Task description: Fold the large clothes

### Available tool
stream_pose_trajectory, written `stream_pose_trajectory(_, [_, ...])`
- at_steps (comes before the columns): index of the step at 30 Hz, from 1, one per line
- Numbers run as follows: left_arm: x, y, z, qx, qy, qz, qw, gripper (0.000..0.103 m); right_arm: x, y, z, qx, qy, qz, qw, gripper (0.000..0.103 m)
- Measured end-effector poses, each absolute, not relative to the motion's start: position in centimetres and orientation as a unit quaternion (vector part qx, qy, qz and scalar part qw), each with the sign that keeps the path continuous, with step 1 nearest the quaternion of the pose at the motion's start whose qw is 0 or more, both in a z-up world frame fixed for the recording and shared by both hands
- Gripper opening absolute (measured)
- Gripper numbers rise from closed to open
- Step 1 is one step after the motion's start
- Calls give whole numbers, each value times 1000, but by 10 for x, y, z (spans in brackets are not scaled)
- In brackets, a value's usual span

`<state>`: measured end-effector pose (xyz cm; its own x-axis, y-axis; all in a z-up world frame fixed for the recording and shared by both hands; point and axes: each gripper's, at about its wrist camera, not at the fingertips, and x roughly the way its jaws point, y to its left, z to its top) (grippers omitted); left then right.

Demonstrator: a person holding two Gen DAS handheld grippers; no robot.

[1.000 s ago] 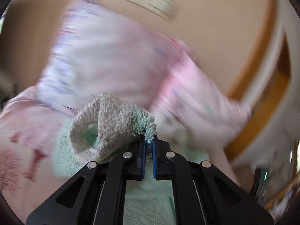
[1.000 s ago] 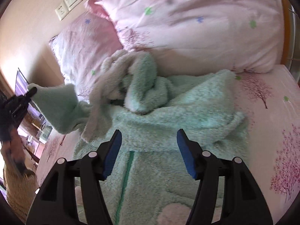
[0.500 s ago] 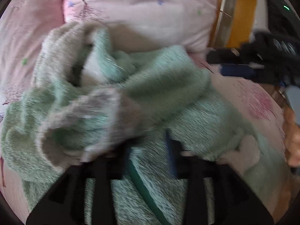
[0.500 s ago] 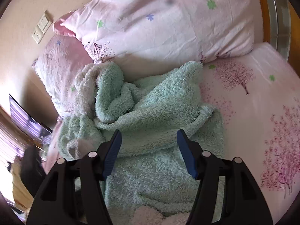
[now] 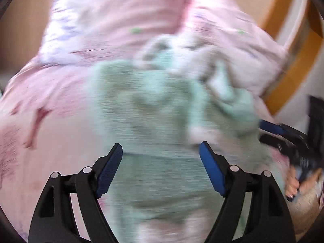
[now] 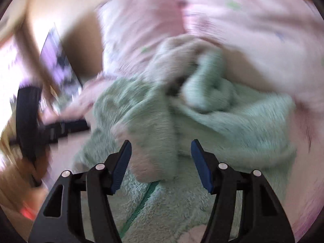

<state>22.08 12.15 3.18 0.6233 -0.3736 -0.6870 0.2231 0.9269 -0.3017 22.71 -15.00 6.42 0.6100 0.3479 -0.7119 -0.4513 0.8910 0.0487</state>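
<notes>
Lying crumpled, the mint fleece garment (image 6: 202, 121) (zip showing) sits beneath both grippers' released fingers (image 6: 121, 162).

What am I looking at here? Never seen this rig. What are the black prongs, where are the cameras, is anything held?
No robot arm: a person holds a two-finger gripper in each hand, with a fisheye camera on each looking forward along its jaws. The black prongs with blue pads are those jaws.

One picture looks out from the left gripper, the other from the right gripper. Both are blurred by motion.

Below lies a fluffy mint-green garment, crumpled on a pink floral bed sheet, with pink pillows behind.

Nothing is held. The left jaws are opening above the garment; the right jaws stand open too. The right gripper also shows at the left view's edge.
</notes>
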Motion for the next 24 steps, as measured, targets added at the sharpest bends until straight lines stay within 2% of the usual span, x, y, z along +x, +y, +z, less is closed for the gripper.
stream_pose_trajectory(5, [222,144,15,-71,428,-105,895,79,216,-95,38,-211,372,194,883,61])
stream_pose_trajectory(6, [224,147,11,-68,433,-98,893,79,217,-92,33,-226,374,183,881,53])
stream_pose_trajectory(7, [223,150,7,-66,440,-93,891,79,223,-88,25,-235,384,169,876,13])
stream_pose_trajectory(8, [225,148,5,-64,445,-89,889,79,229,-92,23,-218,395,165,877,6])
stream_pose_trajectory(10, [230,149,-3,-58,455,-78,885,79,232,-110,37,-149,383,168,896,5])
stream_pose_trajectory(14, [231,146,-6,-46,451,-70,889,79,221,-196,110,71,284,157,943,5])
stream_pose_trajectory(17, [238,143,-5,-33,446,-65,892,79,219,-251,129,184,253,131,941,5])
stream_pose_trajectory(21, [243,134,-6,-15,442,-61,895,79,225,-308,115,274,255,67,925,5])
stream_pose_trajectory(24, [247,130,-9,-9,444,-58,894,79,244,-338,76,336,308,33,890,5])
